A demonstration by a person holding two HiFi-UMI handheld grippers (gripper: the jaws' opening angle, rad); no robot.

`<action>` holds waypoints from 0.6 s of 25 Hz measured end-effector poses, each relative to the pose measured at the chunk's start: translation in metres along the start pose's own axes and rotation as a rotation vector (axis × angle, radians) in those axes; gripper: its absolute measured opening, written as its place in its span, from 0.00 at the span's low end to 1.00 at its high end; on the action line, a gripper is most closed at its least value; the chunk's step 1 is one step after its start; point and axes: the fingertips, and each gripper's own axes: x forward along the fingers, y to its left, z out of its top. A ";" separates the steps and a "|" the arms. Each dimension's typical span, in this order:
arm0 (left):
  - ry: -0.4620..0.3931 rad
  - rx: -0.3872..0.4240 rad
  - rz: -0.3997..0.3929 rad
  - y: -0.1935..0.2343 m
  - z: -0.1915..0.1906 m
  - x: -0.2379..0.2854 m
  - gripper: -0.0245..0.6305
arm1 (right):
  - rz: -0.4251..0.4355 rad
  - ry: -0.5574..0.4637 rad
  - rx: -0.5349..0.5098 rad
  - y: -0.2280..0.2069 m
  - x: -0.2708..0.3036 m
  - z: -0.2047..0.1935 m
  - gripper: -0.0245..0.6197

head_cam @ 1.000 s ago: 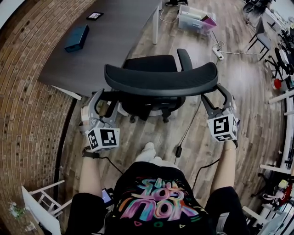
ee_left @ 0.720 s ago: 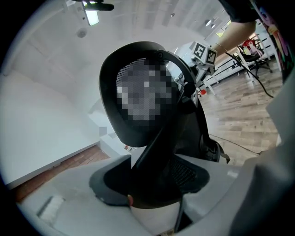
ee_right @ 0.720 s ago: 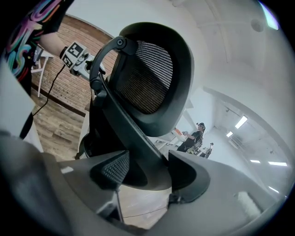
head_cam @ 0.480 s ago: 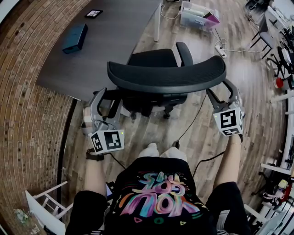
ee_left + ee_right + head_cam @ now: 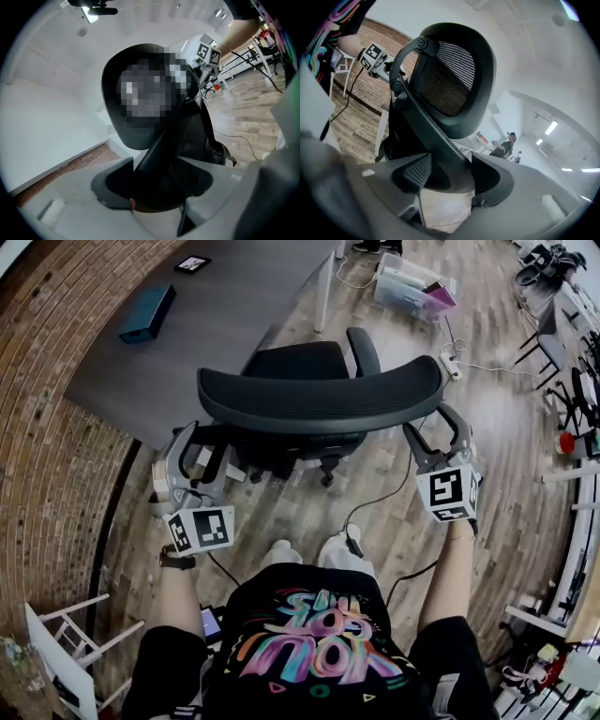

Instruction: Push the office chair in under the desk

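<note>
The black office chair (image 5: 319, 395) stands with its mesh backrest toward me and its seat at the edge of the dark grey desk (image 5: 216, 315). My left gripper (image 5: 200, 448) is shut on the left side of the backrest frame. My right gripper (image 5: 431, 435) is shut on its right side. In the left gripper view the chair's dark frame bar (image 5: 161, 145) runs between the jaws of the left gripper (image 5: 154, 185). In the right gripper view the backrest (image 5: 450, 79) rises above the right gripper (image 5: 450, 173), whose jaws clamp the frame bar.
A blue box (image 5: 145, 313) and a small tablet (image 5: 193, 263) lie on the desk. A brick wall (image 5: 56, 474) runs along the left. A cable (image 5: 375, 498) and power strip (image 5: 452, 364) lie on the wood floor, with a clear bin (image 5: 408, 282) behind and a white stand (image 5: 66, 652) at lower left.
The chair has rolled a little forward and to the left toward the desk, both grippers still clamped on its backrest. The person's feet have stepped forward behind it.
</note>
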 end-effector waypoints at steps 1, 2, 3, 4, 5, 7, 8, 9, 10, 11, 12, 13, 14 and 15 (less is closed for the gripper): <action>0.013 -0.004 0.011 -0.002 0.004 0.003 0.44 | 0.008 -0.011 -0.005 -0.007 0.005 -0.002 0.45; 0.024 -0.008 0.020 -0.003 0.007 0.007 0.44 | 0.017 -0.022 -0.009 -0.013 0.010 -0.005 0.45; 0.036 -0.011 0.030 -0.005 0.010 0.011 0.44 | 0.029 -0.033 -0.014 -0.019 0.016 -0.007 0.45; 0.051 -0.016 0.040 -0.006 0.013 0.015 0.44 | 0.041 -0.042 -0.020 -0.025 0.021 -0.010 0.45; 0.067 -0.022 0.050 -0.008 0.016 0.018 0.44 | 0.055 -0.050 -0.027 -0.030 0.027 -0.014 0.45; 0.094 -0.031 0.070 -0.012 0.023 0.025 0.44 | 0.074 -0.065 -0.038 -0.041 0.035 -0.020 0.45; 0.103 -0.030 0.077 -0.014 0.026 0.028 0.44 | 0.080 -0.074 -0.041 -0.046 0.038 -0.022 0.45; 0.112 -0.024 0.082 -0.016 0.027 0.031 0.44 | 0.087 -0.084 -0.044 -0.050 0.041 -0.024 0.45; 0.122 -0.015 0.084 -0.018 0.027 0.033 0.44 | 0.096 -0.094 -0.047 -0.053 0.045 -0.025 0.45; 0.135 -0.011 0.086 -0.020 0.026 0.035 0.44 | 0.106 -0.104 -0.050 -0.055 0.048 -0.025 0.45; 0.147 -0.011 0.090 -0.021 0.025 0.036 0.44 | 0.116 -0.113 -0.054 -0.057 0.052 -0.025 0.45; 0.157 -0.014 0.093 -0.022 0.026 0.038 0.44 | 0.123 -0.123 -0.058 -0.059 0.055 -0.026 0.45; 0.163 -0.018 0.095 -0.022 0.027 0.040 0.44 | 0.127 -0.133 -0.061 -0.062 0.058 -0.026 0.45; 0.168 -0.021 0.096 -0.022 0.028 0.042 0.44 | 0.128 -0.142 -0.062 -0.064 0.060 -0.027 0.45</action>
